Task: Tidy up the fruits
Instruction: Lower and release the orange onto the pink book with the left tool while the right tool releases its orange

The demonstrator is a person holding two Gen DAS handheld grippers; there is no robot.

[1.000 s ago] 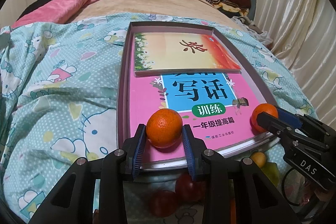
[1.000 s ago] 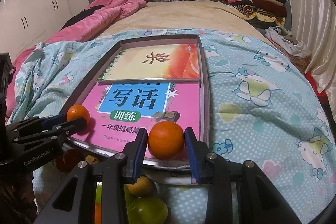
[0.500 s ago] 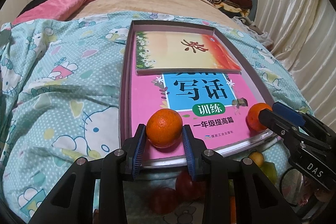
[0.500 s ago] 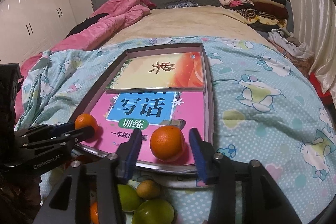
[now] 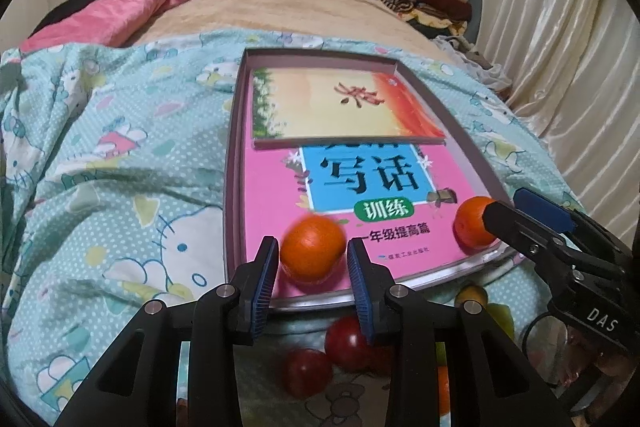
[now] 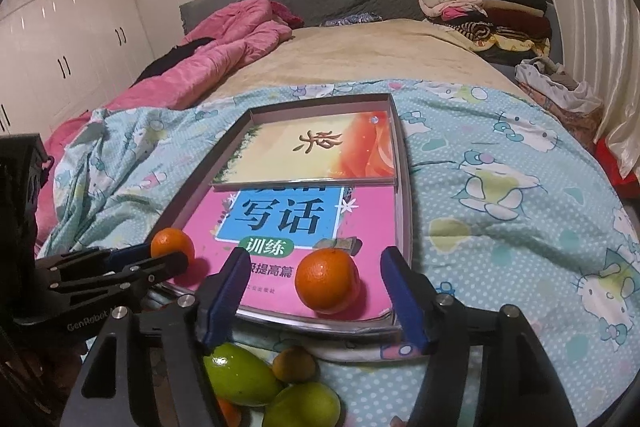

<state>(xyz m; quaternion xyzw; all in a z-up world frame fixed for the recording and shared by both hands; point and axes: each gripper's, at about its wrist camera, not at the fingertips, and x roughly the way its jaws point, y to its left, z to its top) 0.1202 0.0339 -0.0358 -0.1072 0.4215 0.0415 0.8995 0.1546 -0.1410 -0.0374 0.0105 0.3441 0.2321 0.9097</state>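
Note:
A shallow grey box (image 5: 234, 147) lies on the bed with a pink book (image 5: 272, 195) and an orange-yellow book inside it. My left gripper (image 5: 311, 243) is shut on an orange (image 5: 313, 247) just over the pink book's near left corner. A second orange (image 6: 327, 281) rests on the pink book's near right part. My right gripper (image 6: 315, 254) straddles it, its jaws opening, with a clear gap on each side. The left wrist view shows this orange (image 5: 468, 223) beside the right gripper's fingers (image 5: 516, 217). The left gripper's fingers (image 6: 160, 261) show at the left of the right wrist view.
Below the box's near edge lie loose fruits: two red ones (image 5: 308, 371), two green ones (image 6: 240, 375) and a small yellowish one (image 6: 294, 363). A pink quilt (image 6: 224, 59), folded clothes (image 6: 480, 3) and a curtain (image 5: 560, 27) stand farther off on and around the bed.
My right gripper's jaws have spread off the orange, which now lies free on the pink book. The left gripper has kept still with its orange.

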